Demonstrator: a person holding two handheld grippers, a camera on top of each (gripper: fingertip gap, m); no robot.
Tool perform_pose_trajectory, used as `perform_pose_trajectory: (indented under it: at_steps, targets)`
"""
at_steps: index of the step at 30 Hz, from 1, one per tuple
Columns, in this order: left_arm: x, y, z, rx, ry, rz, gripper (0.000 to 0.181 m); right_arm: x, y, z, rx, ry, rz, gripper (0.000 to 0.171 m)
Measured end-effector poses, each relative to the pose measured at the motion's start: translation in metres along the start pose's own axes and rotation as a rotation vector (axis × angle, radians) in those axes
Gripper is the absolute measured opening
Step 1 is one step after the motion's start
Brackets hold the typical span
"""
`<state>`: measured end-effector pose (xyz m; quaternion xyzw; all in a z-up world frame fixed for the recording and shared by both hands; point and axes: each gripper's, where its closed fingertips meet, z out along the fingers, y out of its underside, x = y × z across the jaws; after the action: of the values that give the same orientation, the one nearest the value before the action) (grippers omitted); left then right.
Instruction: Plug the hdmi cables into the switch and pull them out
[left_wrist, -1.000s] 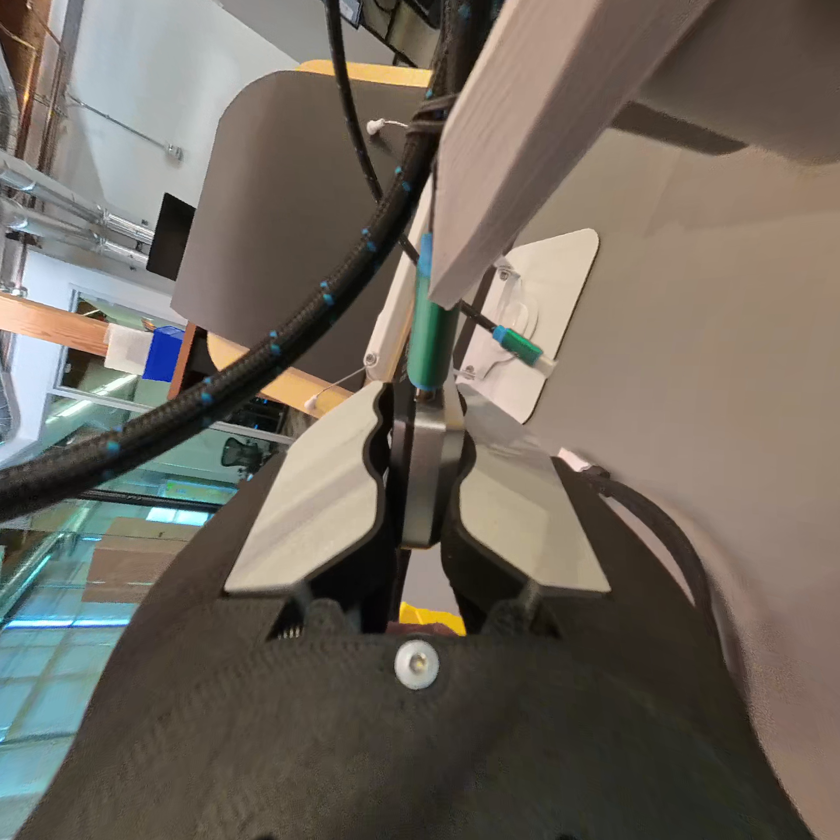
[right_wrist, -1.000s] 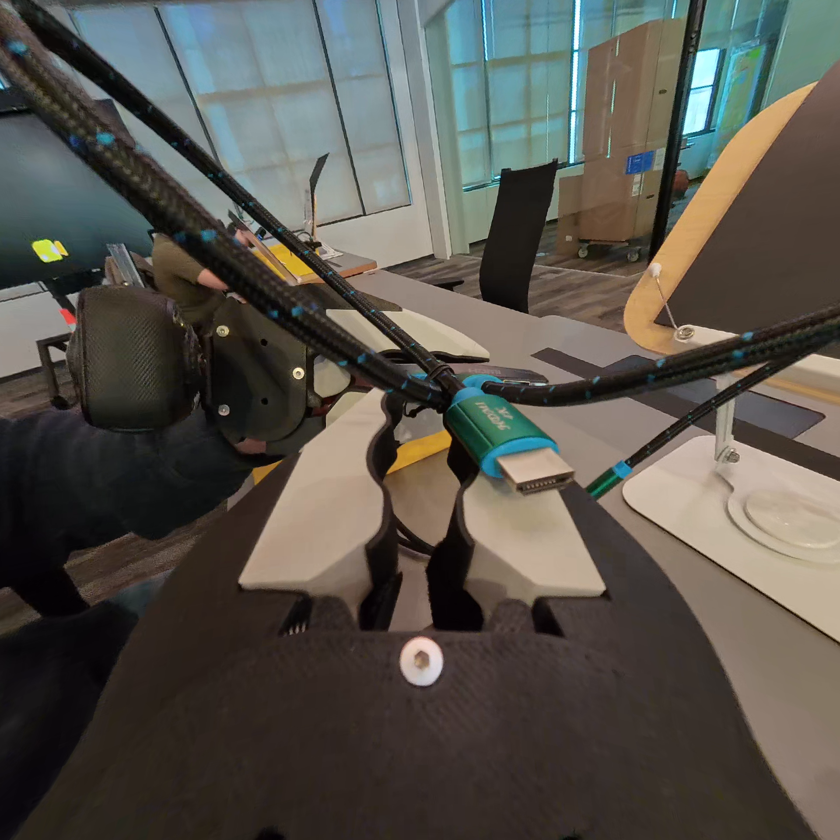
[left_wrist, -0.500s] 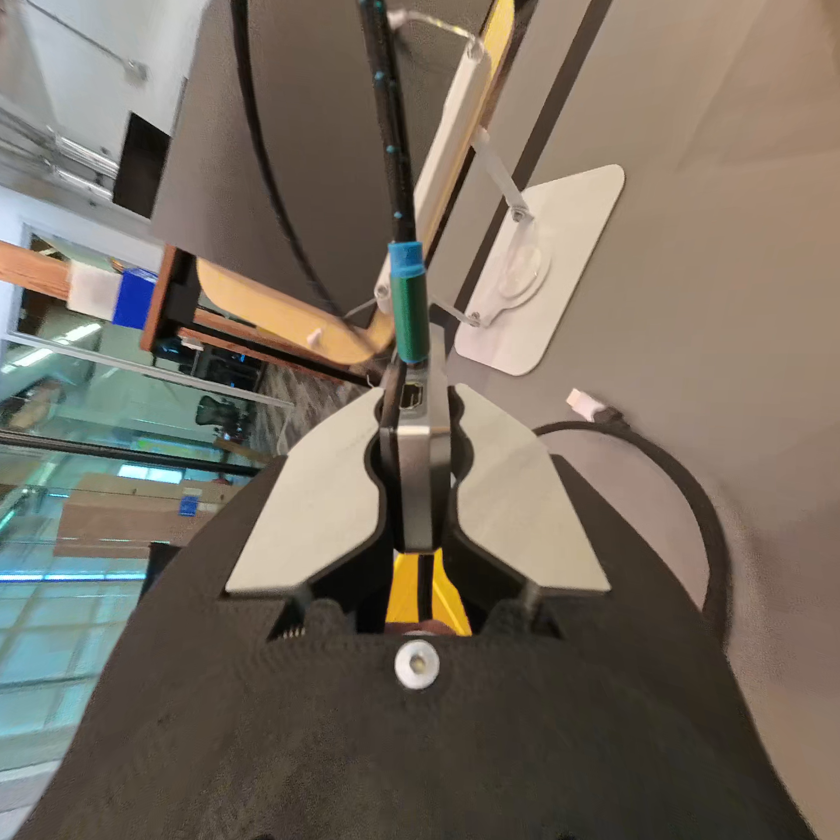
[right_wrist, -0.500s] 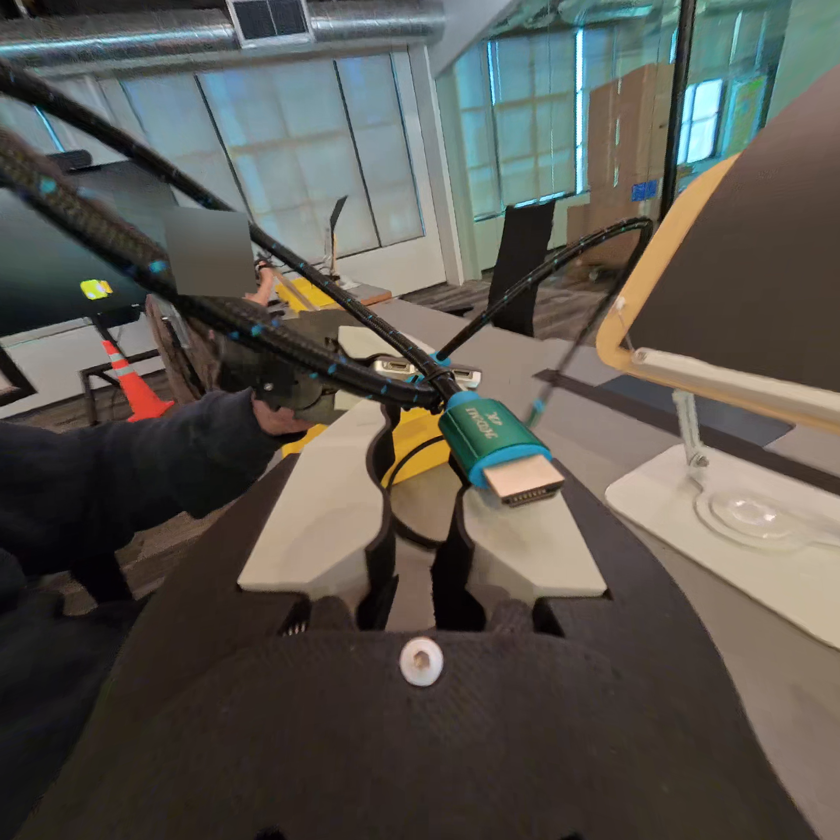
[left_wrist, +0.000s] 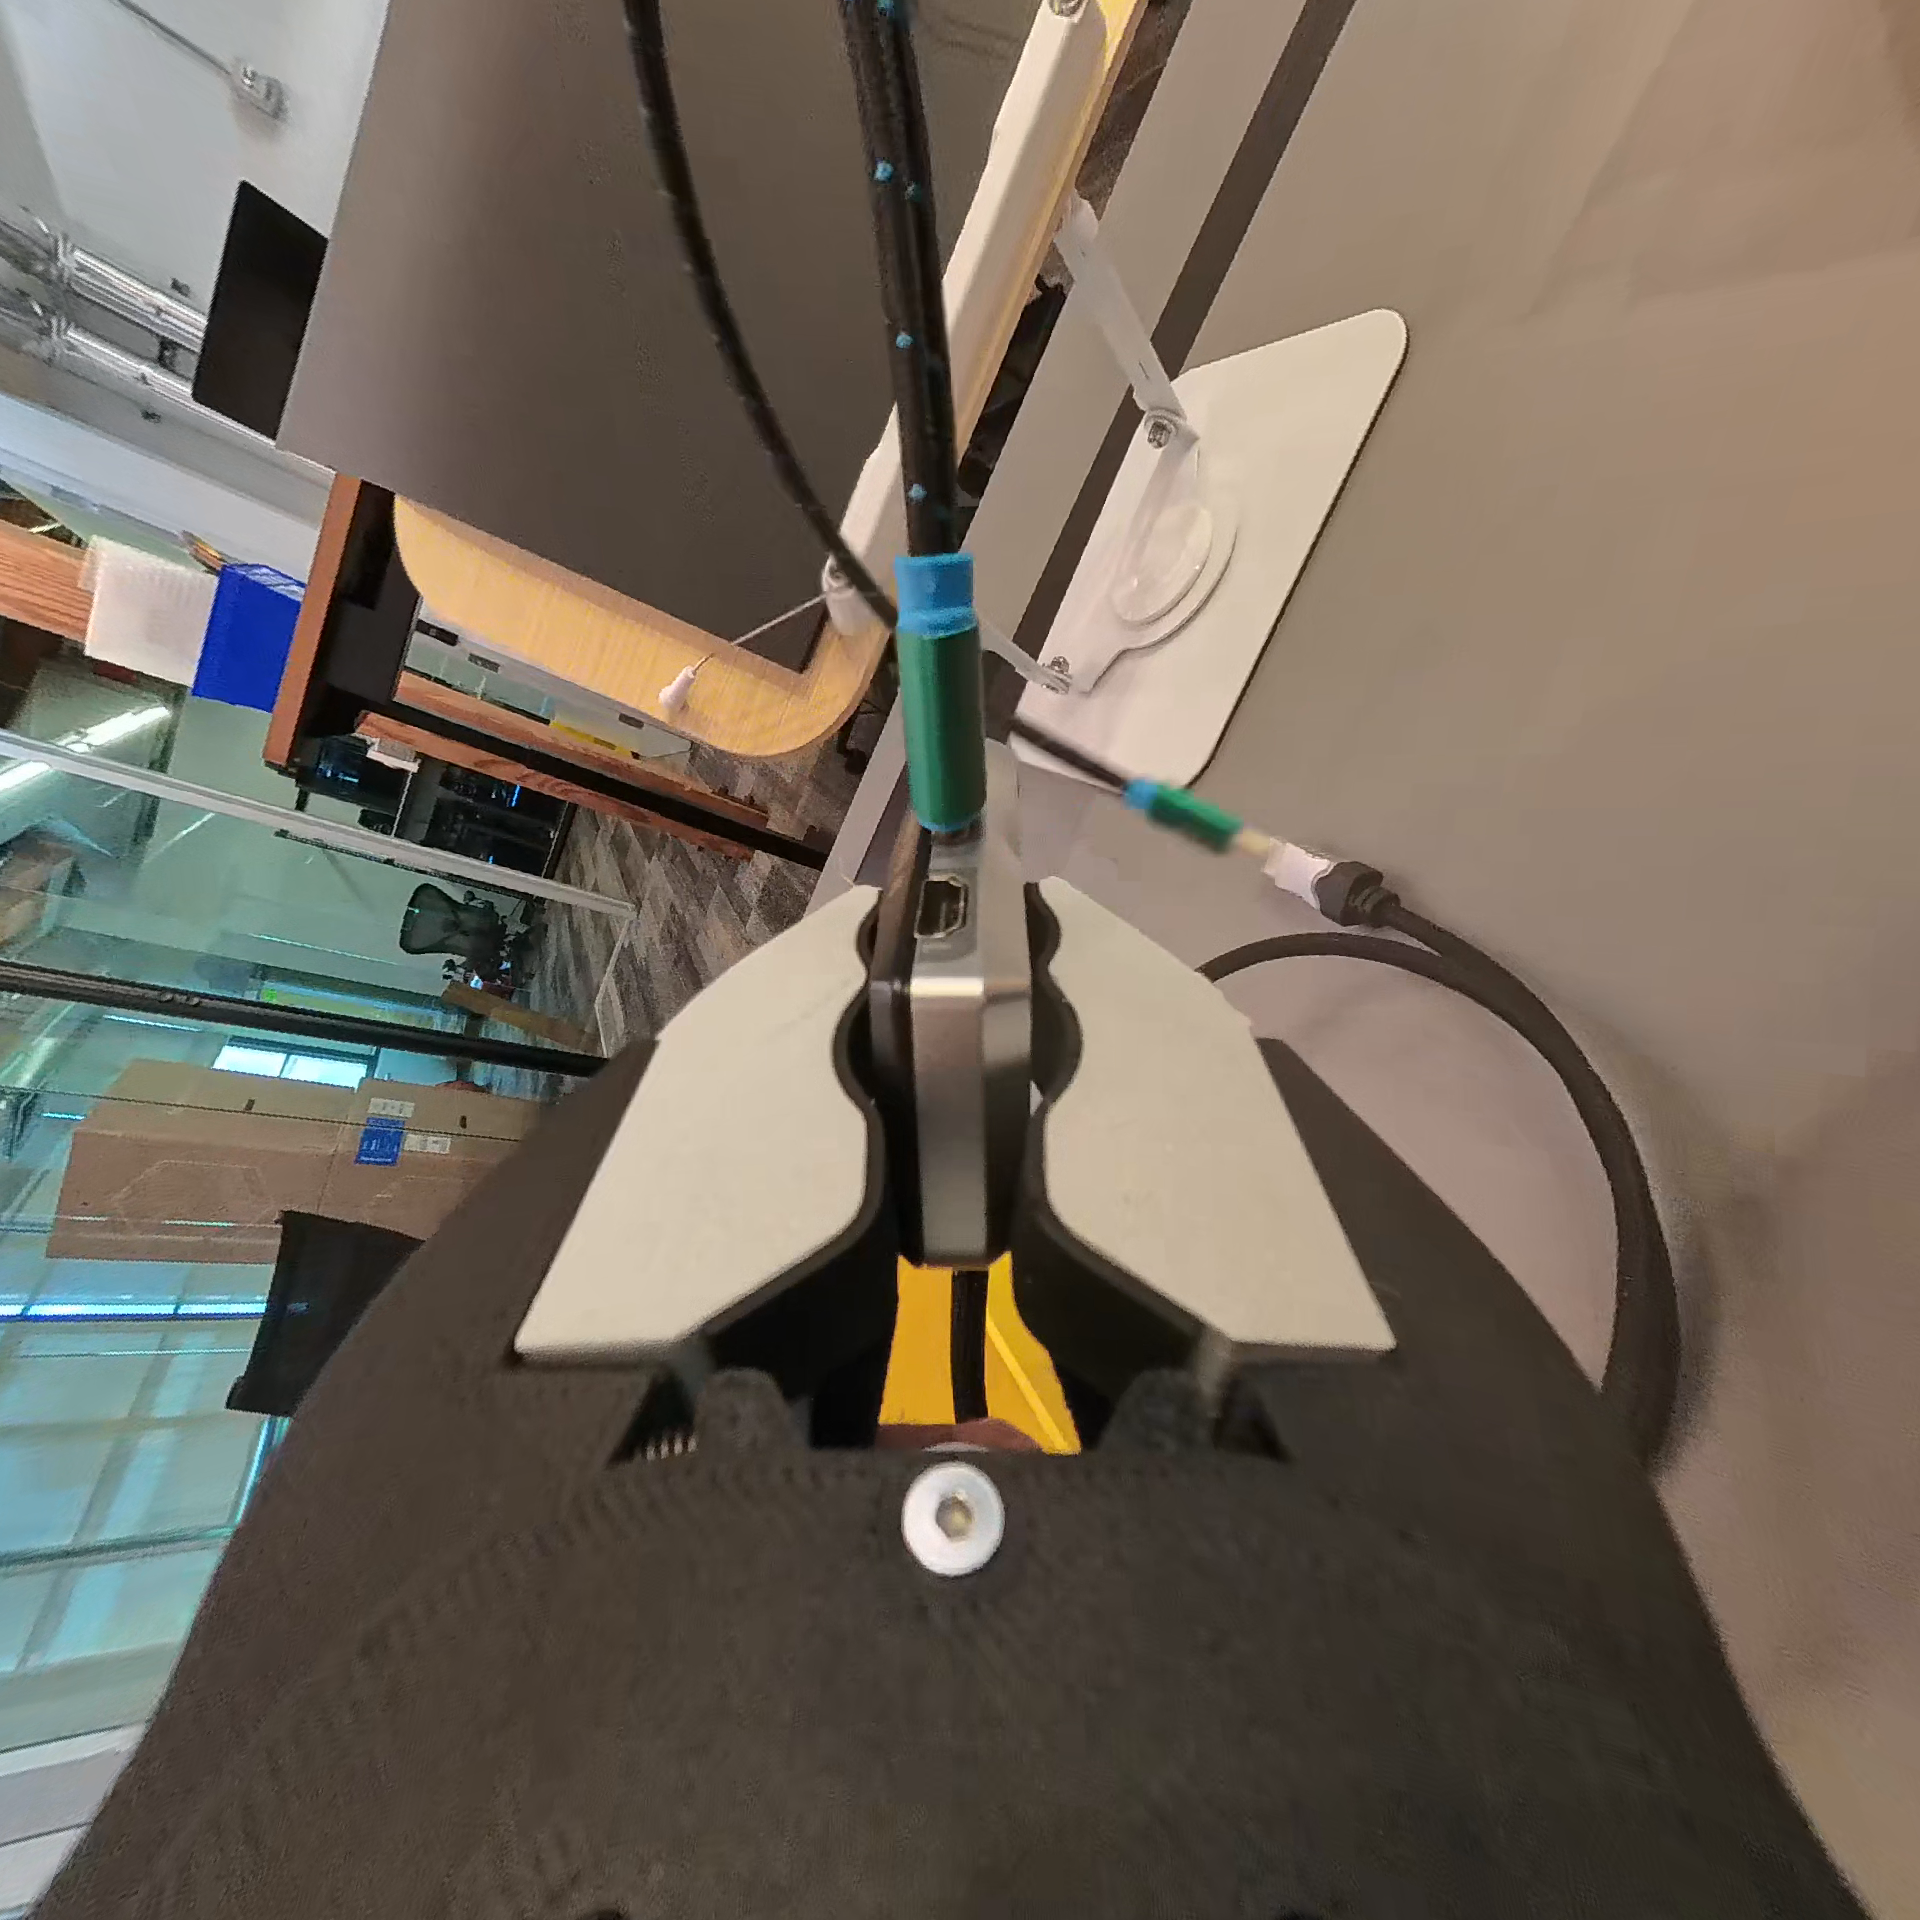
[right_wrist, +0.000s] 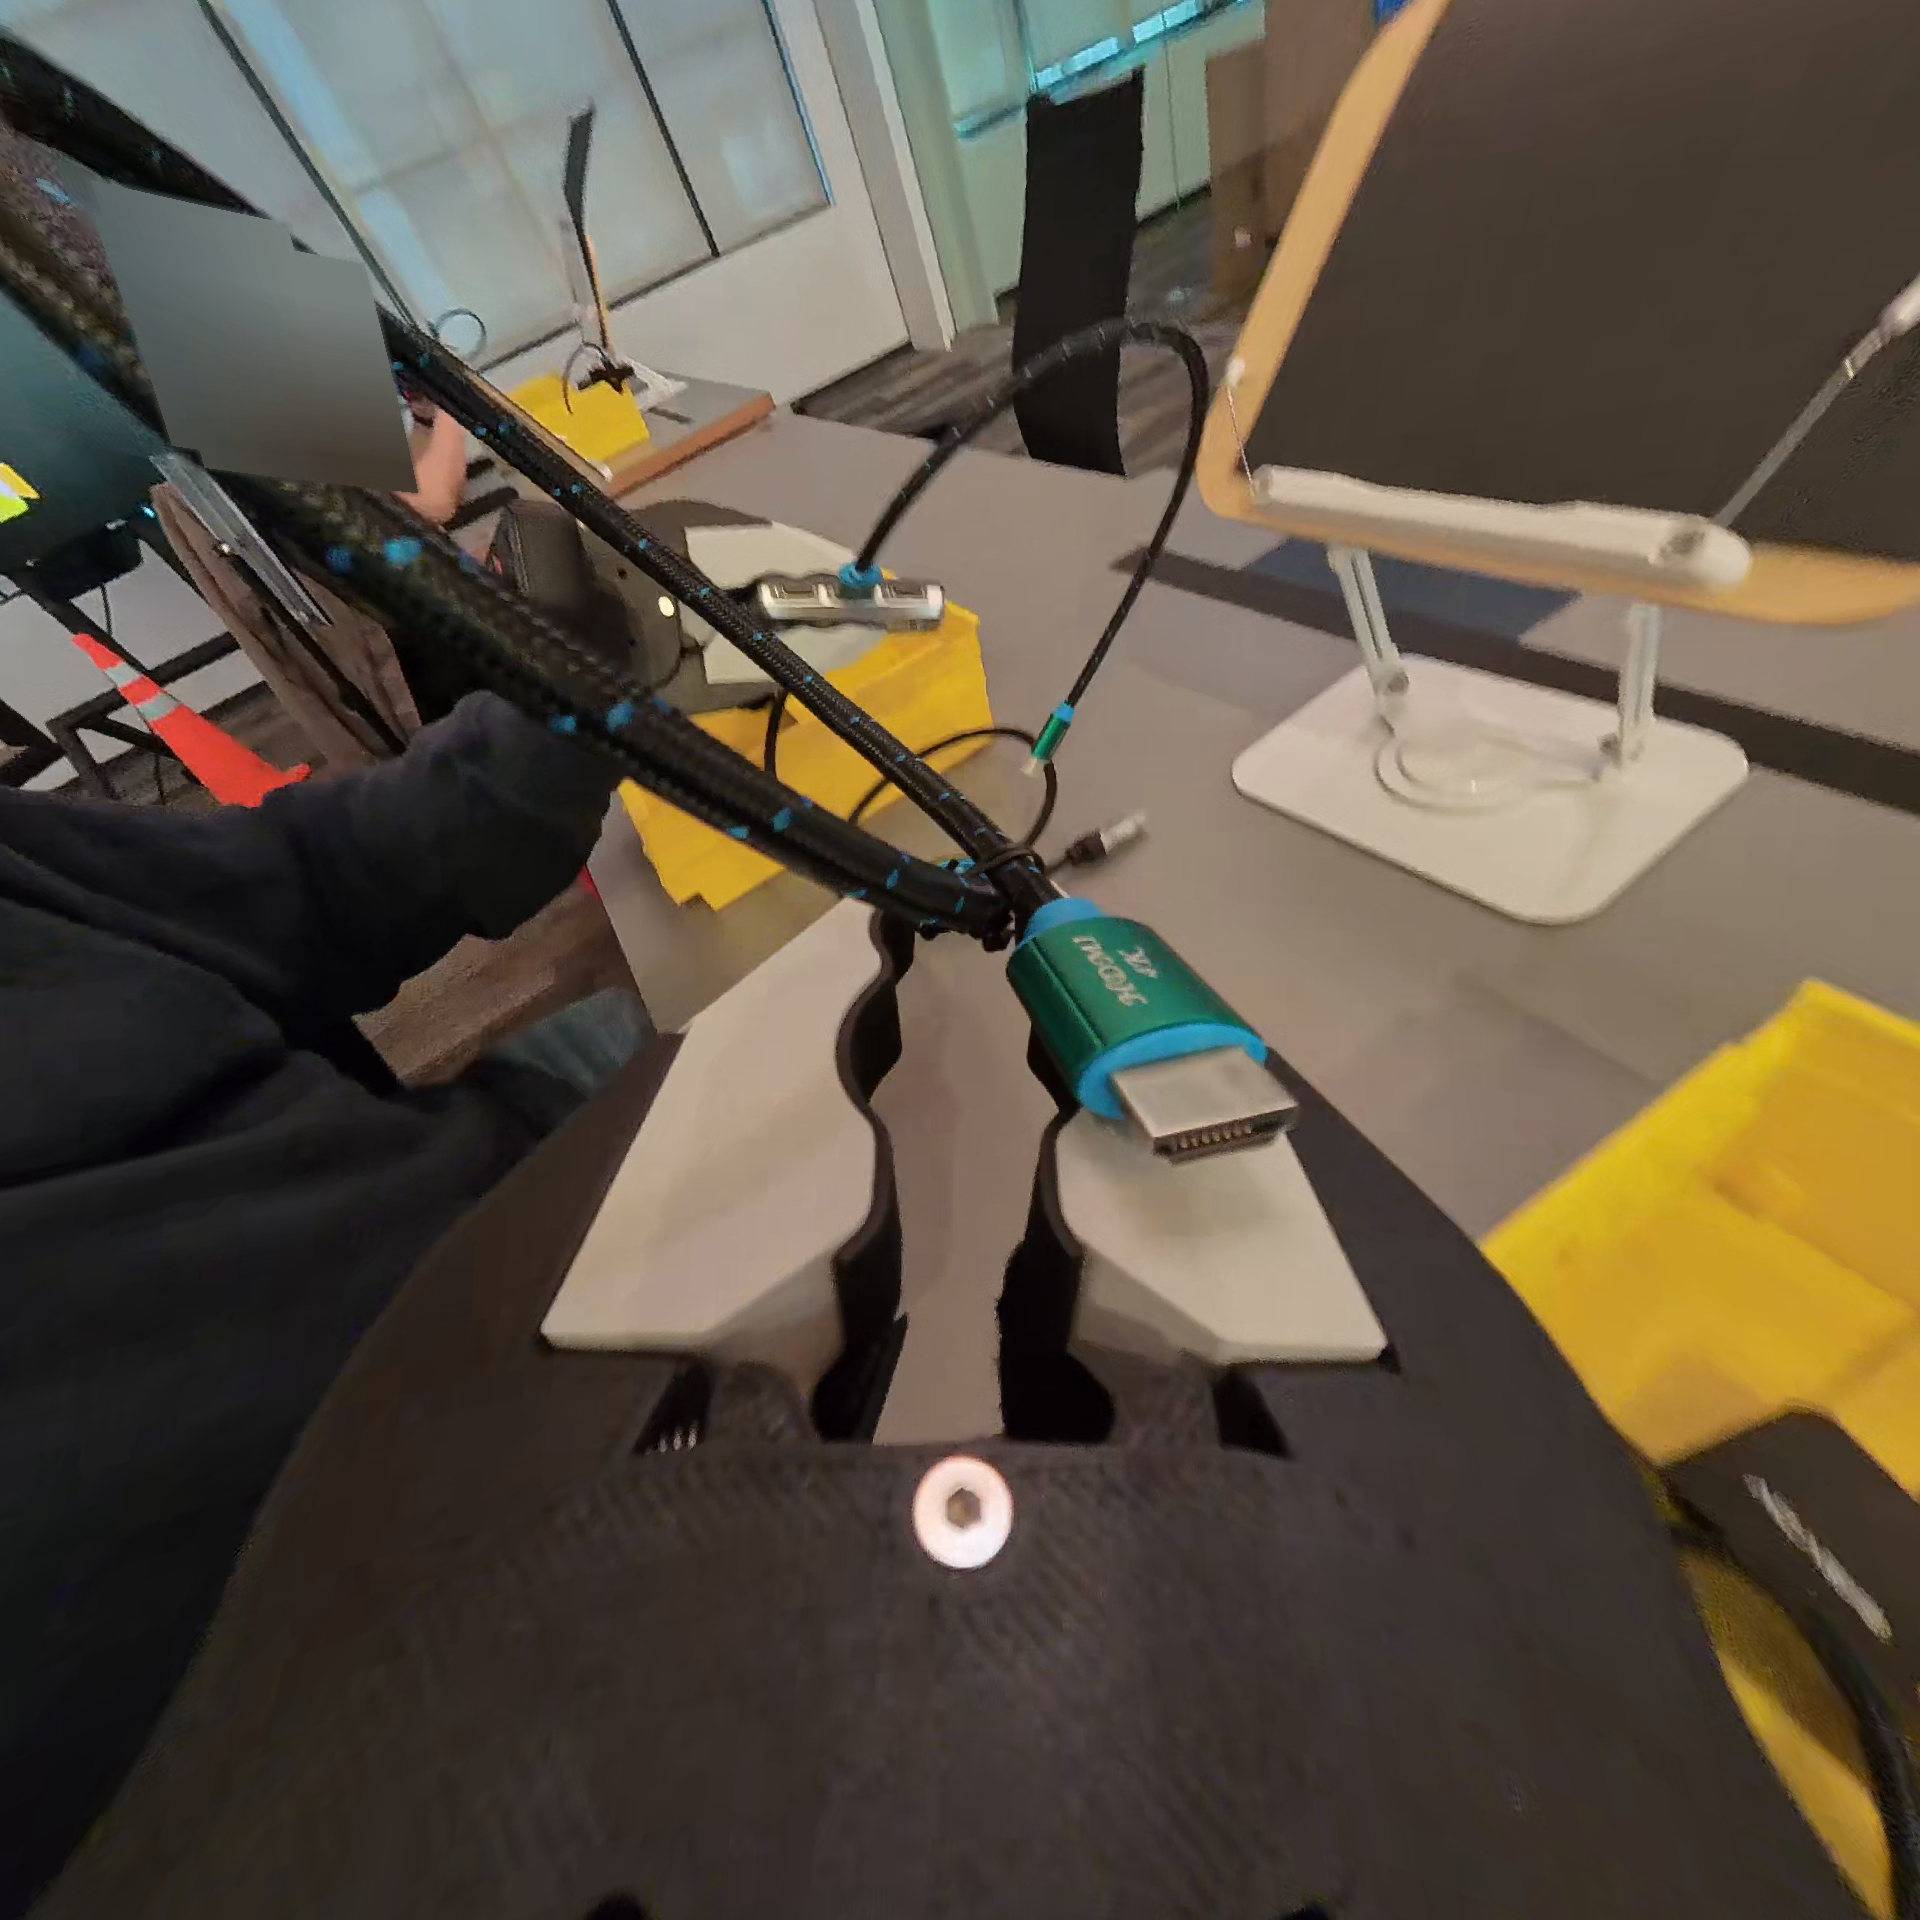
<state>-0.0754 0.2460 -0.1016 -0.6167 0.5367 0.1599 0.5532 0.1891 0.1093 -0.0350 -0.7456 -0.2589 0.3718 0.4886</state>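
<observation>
Left claw (left_wrist: 951, 935) is clamped tight on the switch (left_wrist: 951, 1091), a slim grey metal bar held edge-on between both fingers. One green plug (left_wrist: 940, 717) sits in the switch's far end at twelve o'clock, its braided cable (left_wrist: 904, 260) running straight up and away. Just below that plug an empty port (left_wrist: 940, 909) faces the camera. Out at two o'clock a second green plug (left_wrist: 1184, 816) hangs loose over the grey desk (left_wrist: 1662, 520), and right next to it lies a black cable (left_wrist: 1507, 987) with a pale connector.

Over on the right, the right claw (right_wrist: 961, 987) has its fingers partly open, with desk showing through the gap. A third green plug (right_wrist: 1132, 1023) rests on top of the right finger (right_wrist: 1195, 1226), metal tip pointing to four o'clock; its cord (right_wrist: 623, 717) crosses the fingertips and runs off to ten o'clock. I cannot tell whether the tips actually pinch that cord. In the distance at eleven o'clock, the switch appears again in the other claw, with a cable plugged into its middle port. A white stand (right_wrist: 1486, 790) sits at two o'clock.
</observation>
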Motion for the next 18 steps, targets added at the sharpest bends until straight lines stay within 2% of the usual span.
perform_pose_trajectory:
  at_steps: [3,7,13,16,18]
  targets:
    - [0.0,0.0,0.0,0.002,0.0,0.004,0.022,0.027,0.023,-0.034,-0.086,0.119,0.057,0.017]
    - [-0.001,0.003,0.001,0.002,0.002,0.0,0.022,0.064,0.076,-0.073,-0.223,0.24,0.195,0.017]
    - [0.004,0.0,0.002,0.013,0.028,0.0,0.022,0.096,0.168,-0.093,-0.569,0.322,0.359,0.018]
    - [0.008,0.001,0.002,0.01,0.038,0.009,0.022,0.105,0.19,-0.092,-0.702,0.342,0.421,0.028]
    - [0.01,0.003,0.002,0.001,0.046,0.01,0.022,0.106,0.196,-0.1,-0.803,0.387,0.396,0.041]
